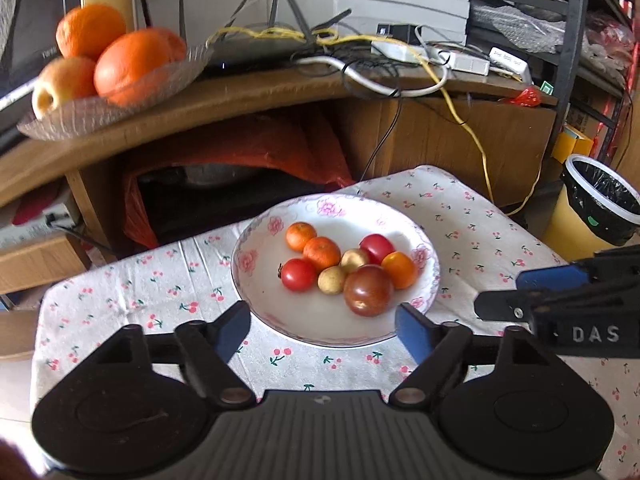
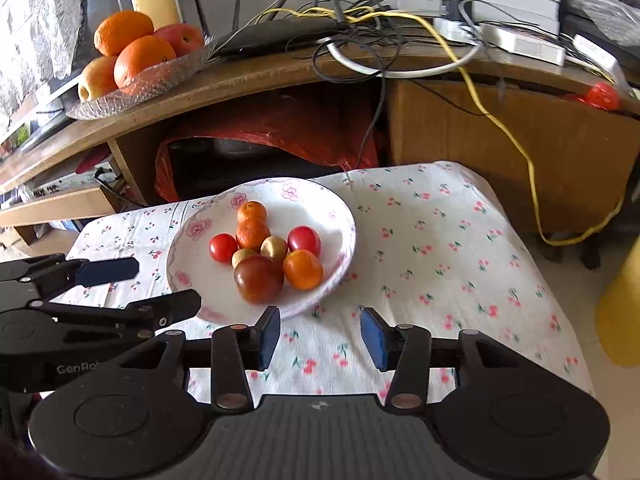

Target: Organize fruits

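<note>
A white floral bowl (image 1: 260,280) (image 2: 188,248) stands on a cherry-print cloth and holds several small fruits: two mandarins (image 1: 321,253) (image 2: 252,233), red tomatoes (image 1: 298,275) (image 2: 223,247), a large dark tomato (image 1: 368,290) (image 2: 258,279), an orange tomato (image 1: 399,269) (image 2: 303,269) and two small yellow fruits (image 1: 331,279) (image 2: 274,248). My left gripper (image 1: 322,330) (image 2: 138,286) is open and empty at the bowl's near rim. My right gripper (image 2: 320,336) (image 1: 496,290) is open and empty, just right of the bowl's near edge.
A glass dish (image 1: 96,114) (image 2: 132,90) with oranges and apples sits on a wooden desk at the upper left. Tangled cables and a router (image 1: 280,44) (image 2: 288,32) lie on the desk. A yellow bin (image 1: 592,208) stands at the right.
</note>
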Motion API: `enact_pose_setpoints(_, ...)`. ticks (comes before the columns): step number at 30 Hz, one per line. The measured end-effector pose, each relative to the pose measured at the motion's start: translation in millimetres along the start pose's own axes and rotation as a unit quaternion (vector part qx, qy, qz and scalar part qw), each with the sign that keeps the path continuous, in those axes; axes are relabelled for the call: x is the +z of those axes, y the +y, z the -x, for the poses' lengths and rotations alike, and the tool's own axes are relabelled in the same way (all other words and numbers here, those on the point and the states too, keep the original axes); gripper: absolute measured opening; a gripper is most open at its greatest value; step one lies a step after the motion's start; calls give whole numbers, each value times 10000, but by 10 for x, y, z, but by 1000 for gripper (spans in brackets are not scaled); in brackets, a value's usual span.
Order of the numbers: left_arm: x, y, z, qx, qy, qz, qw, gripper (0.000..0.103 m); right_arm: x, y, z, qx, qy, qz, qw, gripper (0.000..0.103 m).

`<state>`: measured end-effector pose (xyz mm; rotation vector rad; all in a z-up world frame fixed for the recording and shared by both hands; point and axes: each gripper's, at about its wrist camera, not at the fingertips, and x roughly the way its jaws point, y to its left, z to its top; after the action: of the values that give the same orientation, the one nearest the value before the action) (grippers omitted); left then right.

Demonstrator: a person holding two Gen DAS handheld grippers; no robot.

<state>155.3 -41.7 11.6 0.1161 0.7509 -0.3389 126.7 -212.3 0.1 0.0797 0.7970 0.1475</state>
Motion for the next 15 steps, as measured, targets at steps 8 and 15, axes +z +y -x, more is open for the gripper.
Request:
enact_pose_setpoints(8, -148, -100, 336, 134, -63, 80, 9999, 103, -194, -4, 379, -61, -205, -103, 9997, 49)
enact_pose_setpoints(15, -281, -138, 595, 148, -182, 297, 9993, 103, -346, 28, 635, -129, -332, -131, 9993, 50)
